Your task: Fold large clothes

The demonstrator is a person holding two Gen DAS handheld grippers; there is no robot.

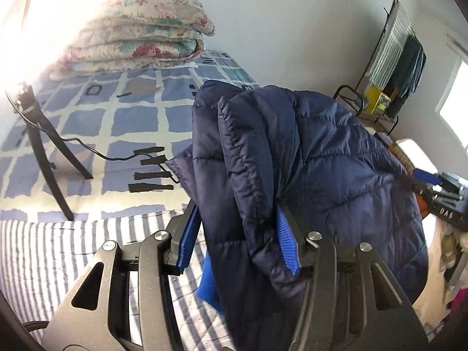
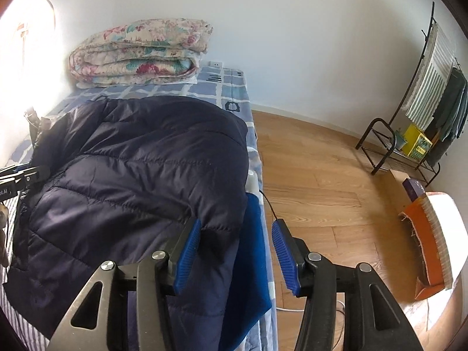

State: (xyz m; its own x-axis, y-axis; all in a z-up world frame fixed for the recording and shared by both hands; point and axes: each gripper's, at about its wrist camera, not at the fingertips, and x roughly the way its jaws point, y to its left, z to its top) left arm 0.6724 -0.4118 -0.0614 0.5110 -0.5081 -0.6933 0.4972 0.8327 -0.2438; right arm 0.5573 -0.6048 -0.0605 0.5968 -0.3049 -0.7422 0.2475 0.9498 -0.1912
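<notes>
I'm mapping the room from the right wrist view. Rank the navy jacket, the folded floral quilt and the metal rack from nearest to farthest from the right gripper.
1. Jacket: between the right gripper's fingers, spread over the bed to the left.
2. Rack: on the floor, far right by the wall.
3. Quilt: at the bed's far end, upper left; rack and quilt are hard to separate.

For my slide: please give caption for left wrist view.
Left gripper lifts a bunched navy puffer jacket above the bed.
</notes>
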